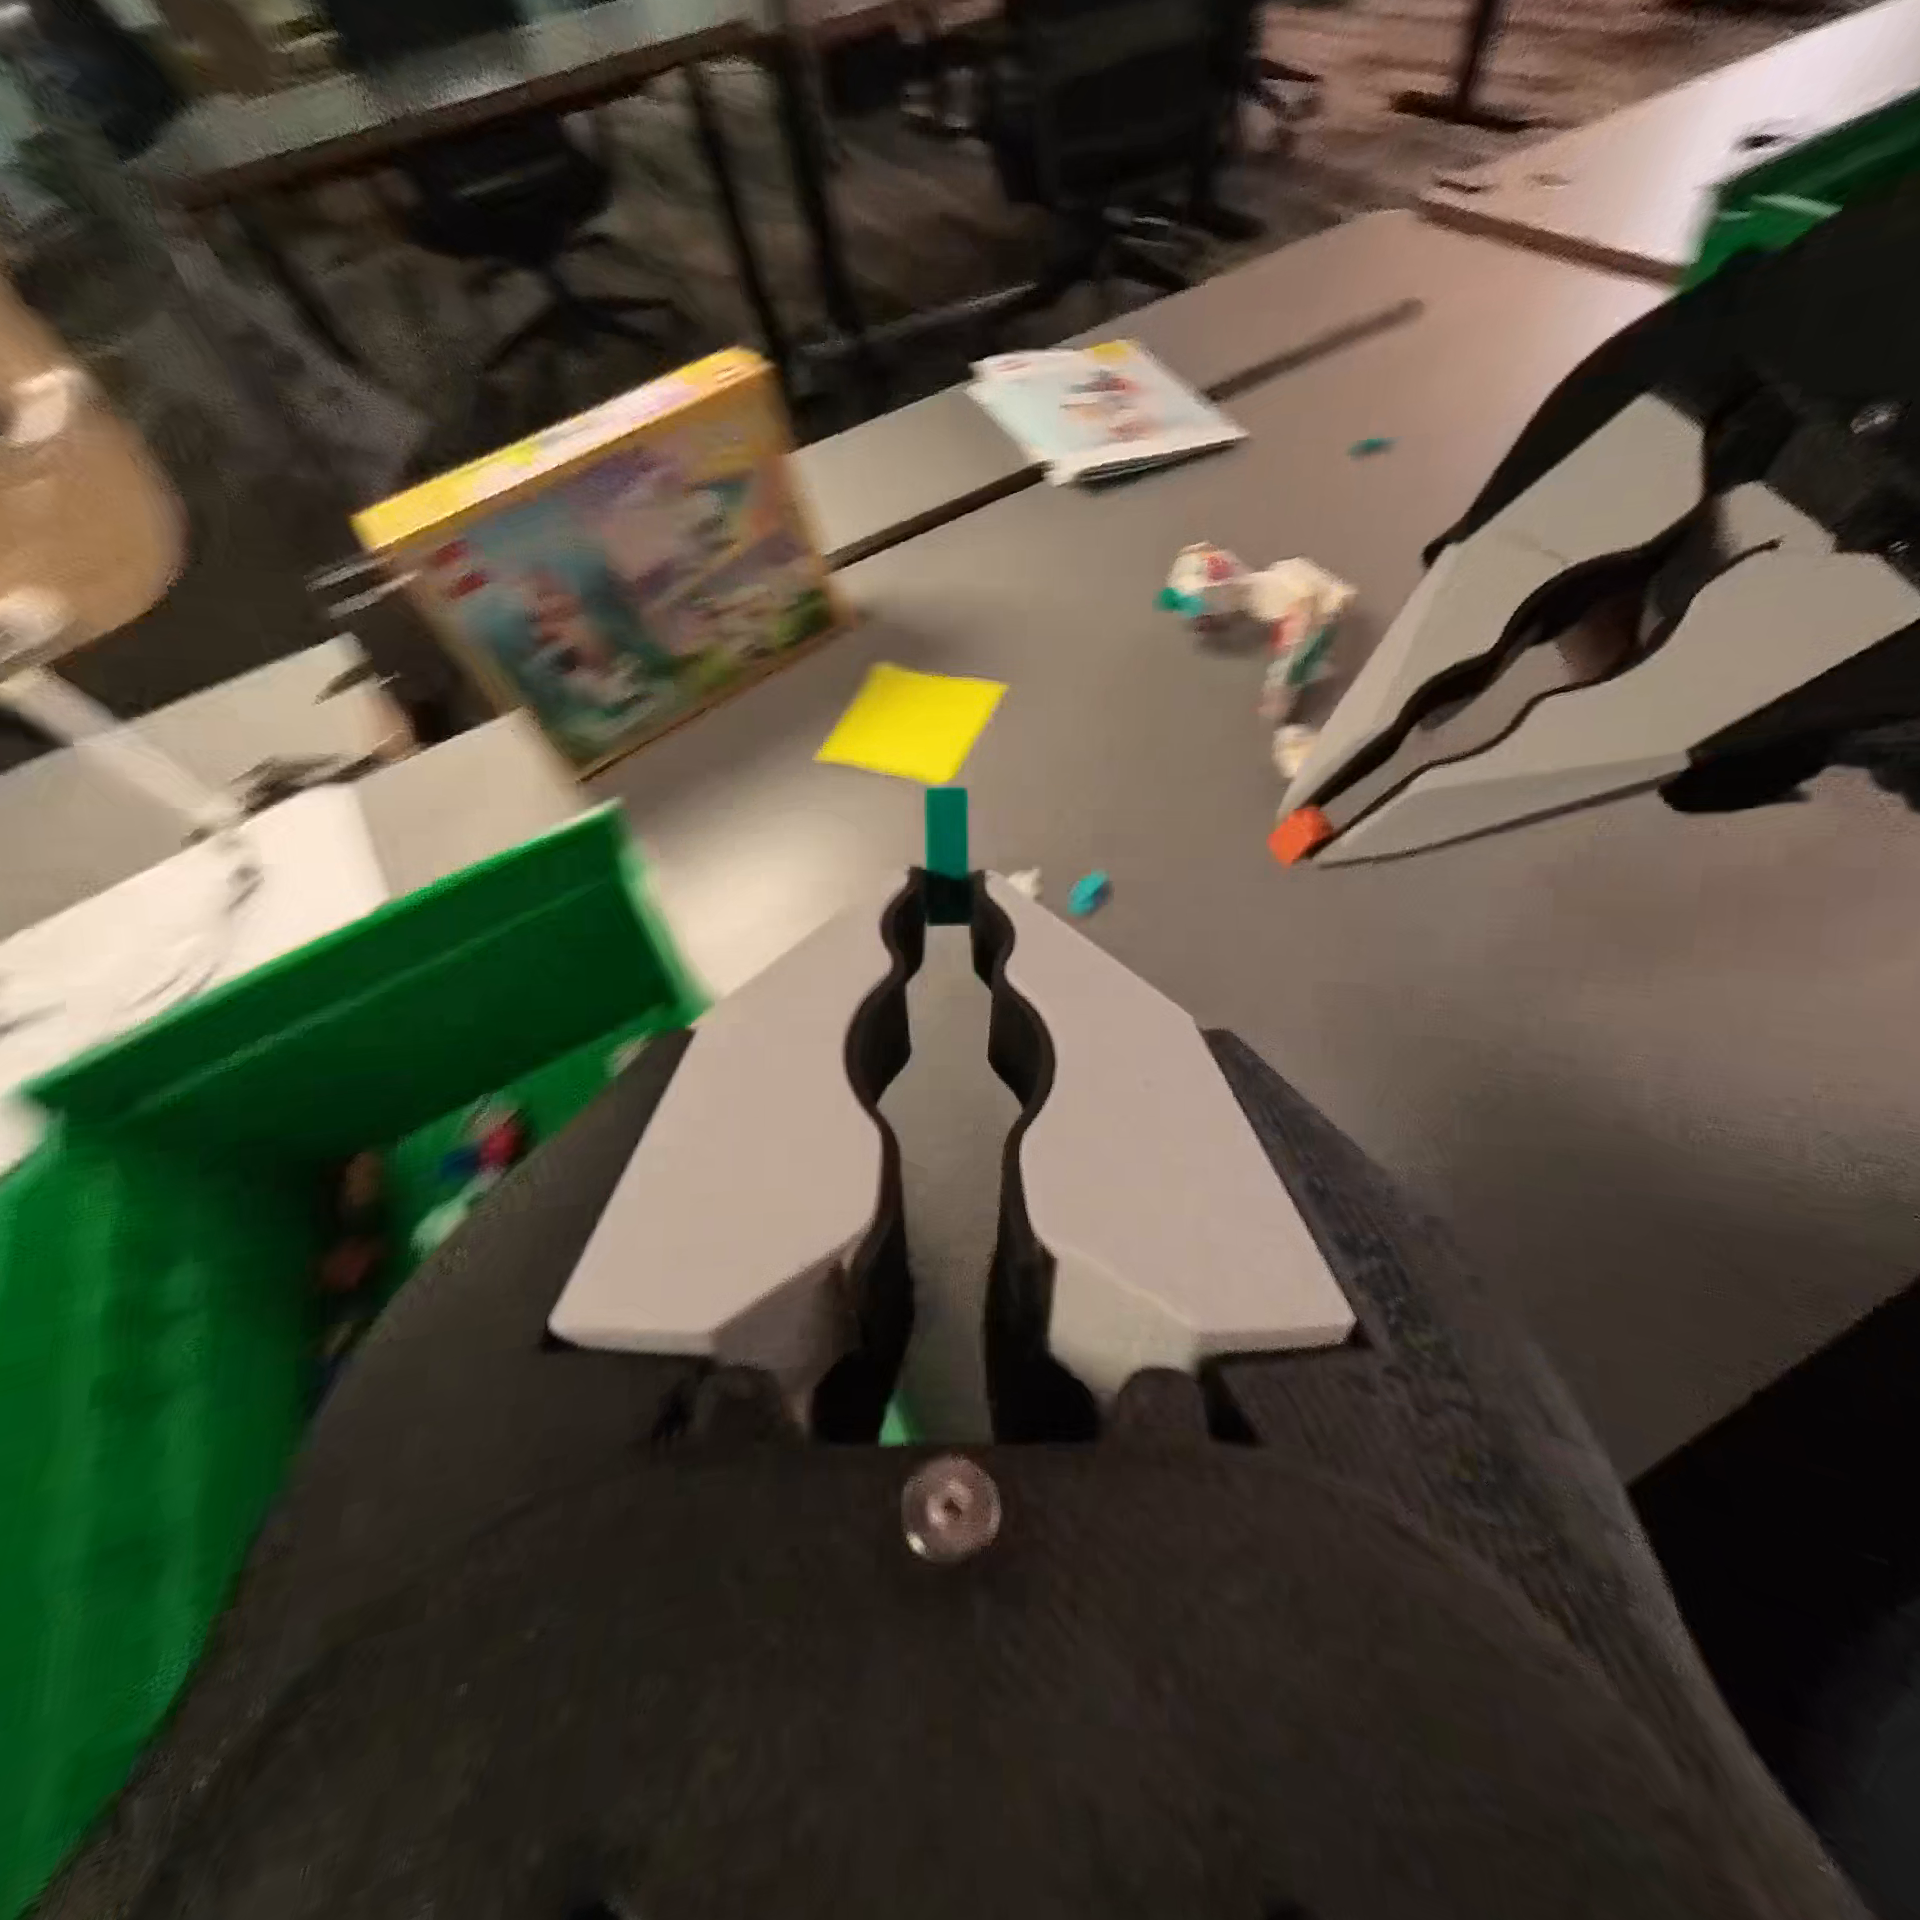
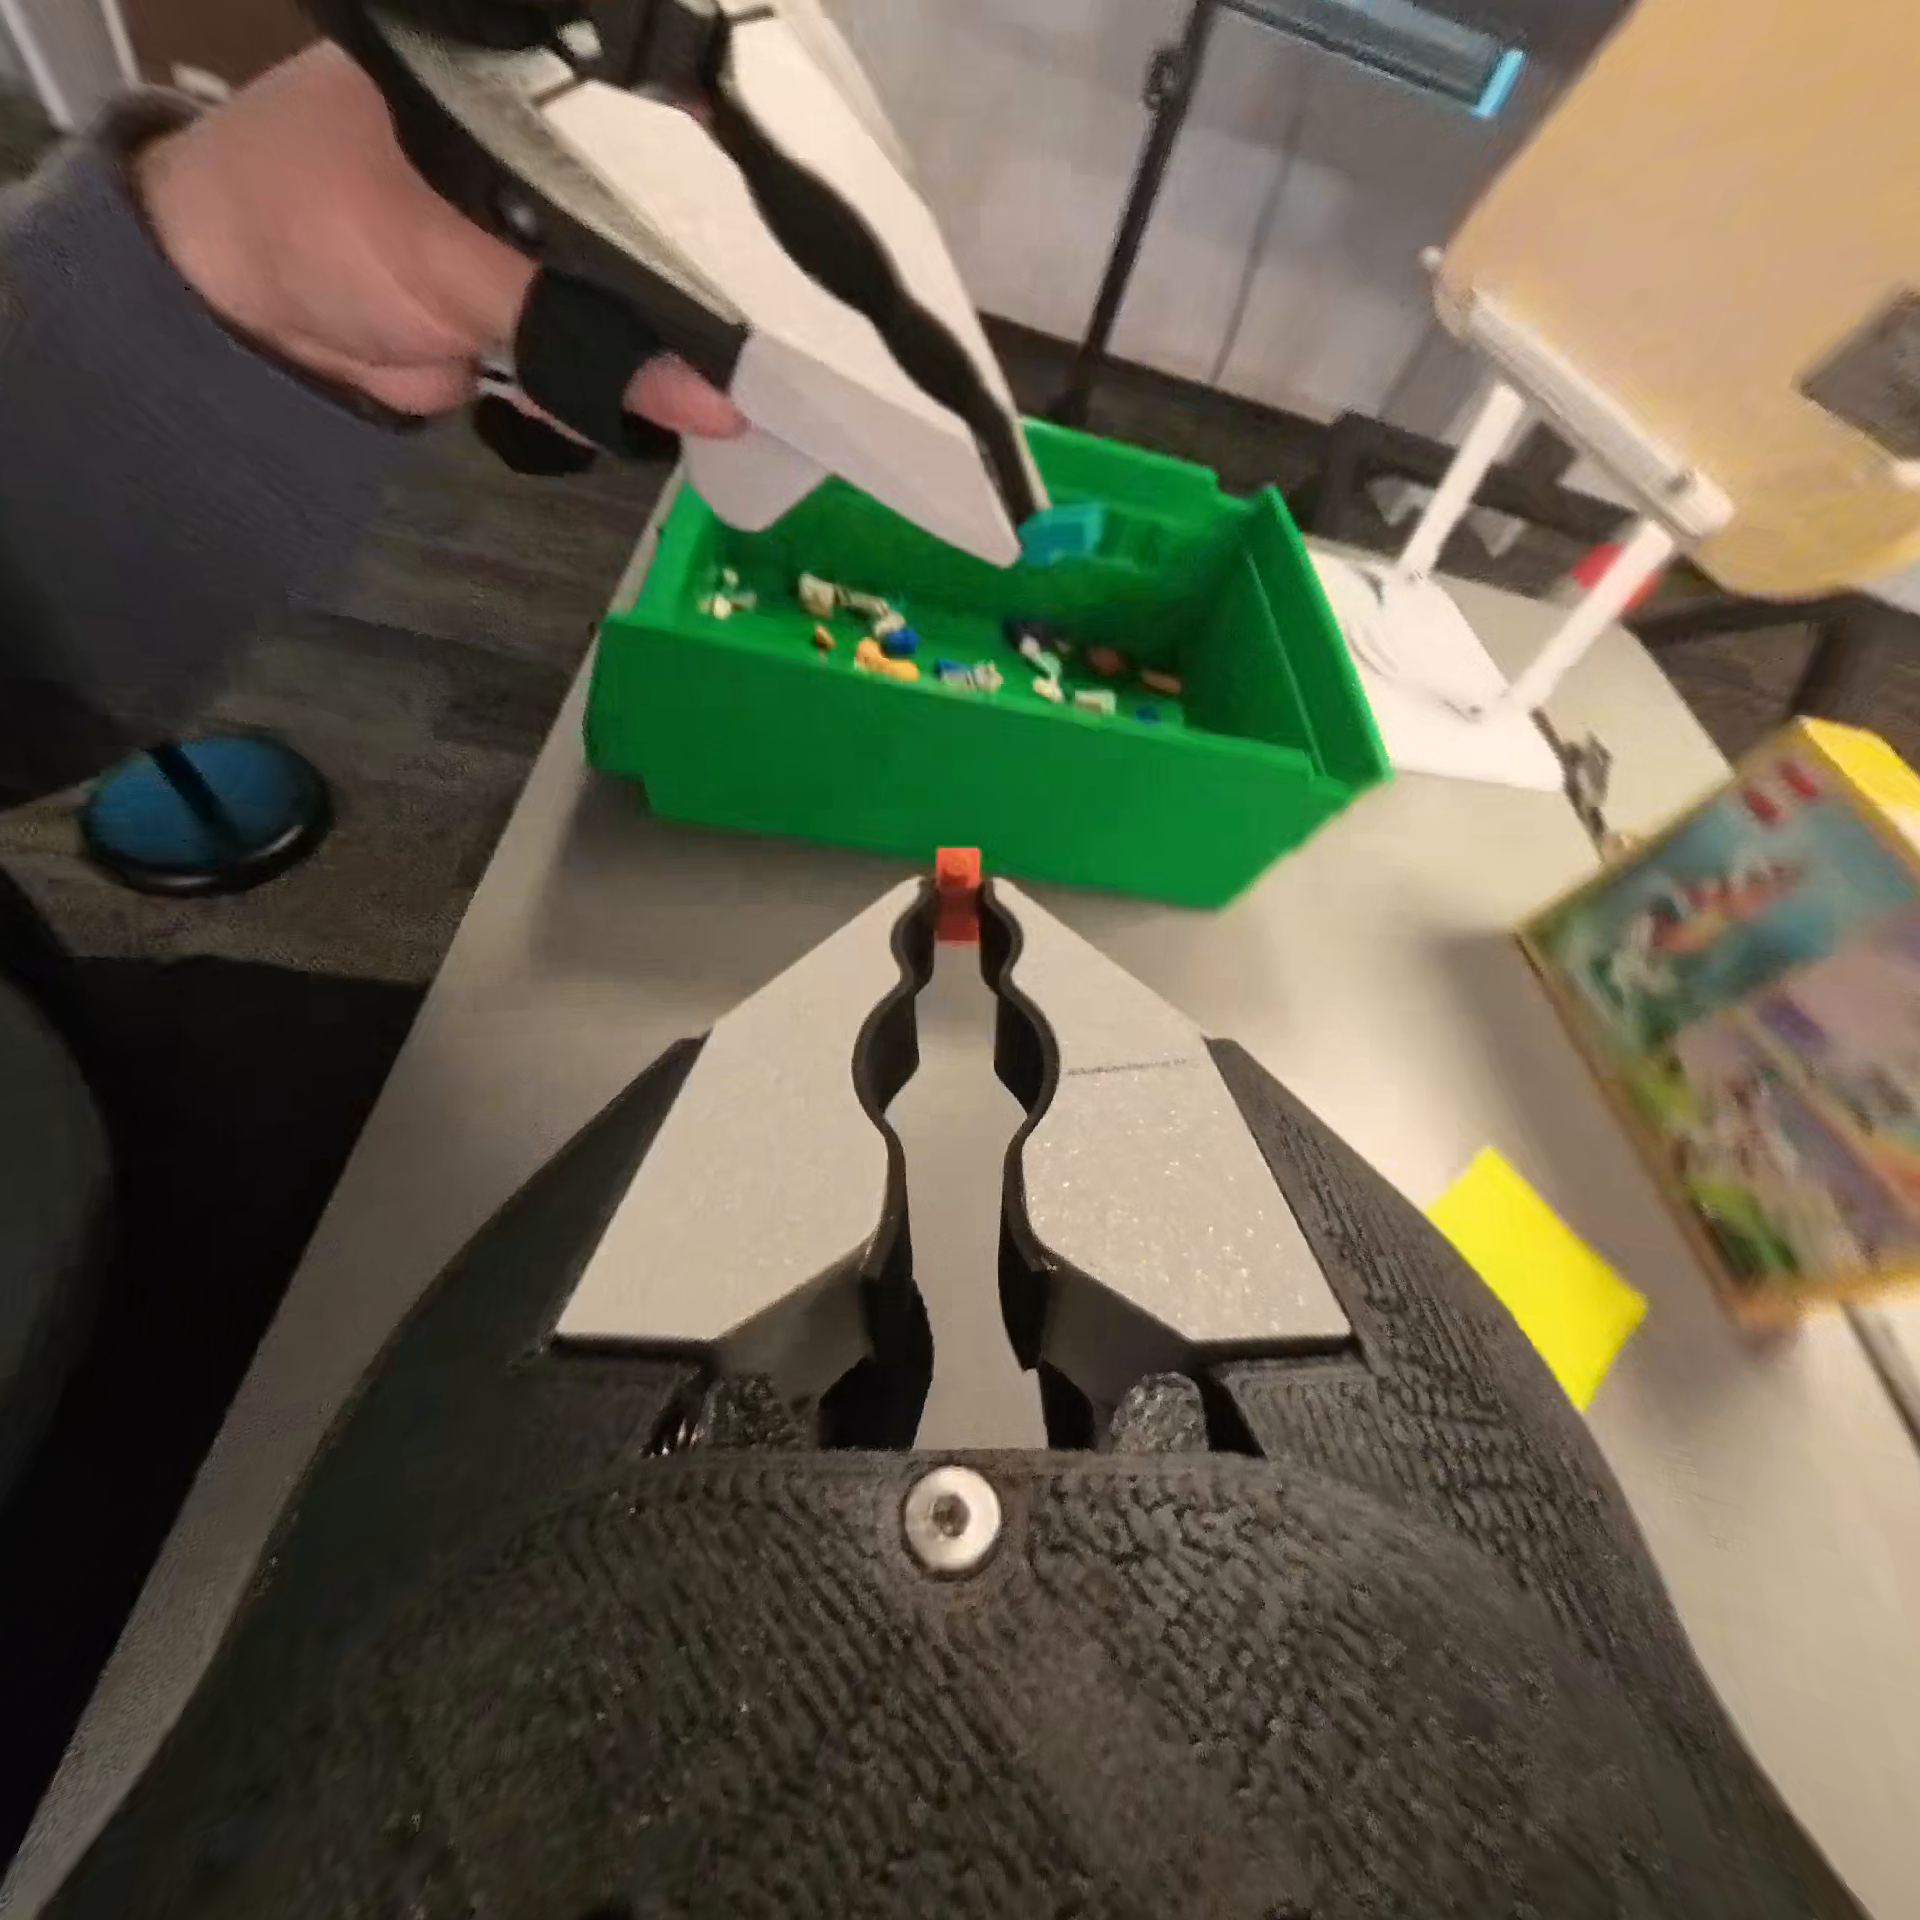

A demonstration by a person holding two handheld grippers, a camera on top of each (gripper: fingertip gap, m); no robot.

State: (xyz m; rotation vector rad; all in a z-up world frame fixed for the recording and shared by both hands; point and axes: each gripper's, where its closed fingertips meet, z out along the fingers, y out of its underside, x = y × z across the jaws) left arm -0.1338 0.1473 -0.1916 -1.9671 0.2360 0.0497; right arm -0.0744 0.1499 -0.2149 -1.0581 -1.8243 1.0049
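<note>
Teal brick (image 1: 945, 854) and orange brick (image 2: 956, 894) pinched between fingers' tips.

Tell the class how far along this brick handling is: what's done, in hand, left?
Done: many small bricks lie in the green bin. In hand: the left claw grips a teal brick, the right claw an orange brick. Left: a white brick model and loose teal pieces on the table.
</note>
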